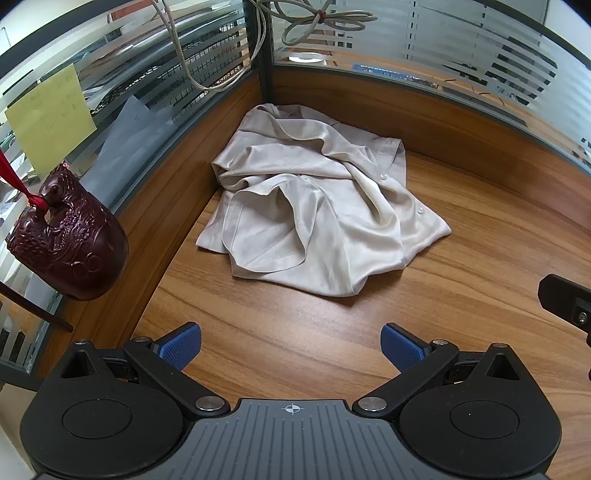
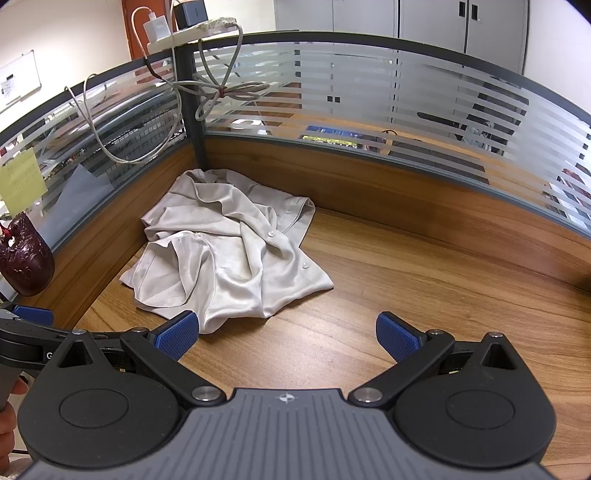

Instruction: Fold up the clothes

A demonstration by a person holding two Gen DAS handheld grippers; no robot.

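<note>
**Crumpled shirt in the corner, both claws open and empty**

At the far left a dark red carved ornament (image 1: 70, 240) hangs on a red ribbon (image 1: 16, 181) against the partition, with a yellow sticky note (image 1: 50, 110) stuck to the striped glass above it. Pale cables (image 1: 207, 74) loop down over the glass near the dark corner post (image 1: 264, 55), tied in a bundle further right.

The left claw (image 1: 291, 349) hovers above the bare wood of the worktop (image 1: 461, 280), its blue pads (image 1: 183, 349) spread wide with nothing between them. It stands apart from the cloth, on the near side of it.

The beige shirt (image 1: 314, 206) lies unfolded in a rumpled heap on the worktop, pushed into the corner where the two wooden partition walls meet. Its back edge rests against the corner; a button strip with small white buttons (image 1: 420, 210) runs down its right side, and a loose flap opens toward the front.

In the right wrist view the right claw (image 2: 288, 334) is also wide open and empty. Its left pad (image 2: 177, 334) appears just in front of the shirt's near hem; whether it touches cannot be told. Its right pad is over bare wood. At the lower left edge of that view part of a person's hand (image 2: 9, 424) grips the left gripper's handle. On top of the partition sits a power strip (image 2: 192, 27) with chargers plugged in.
</note>
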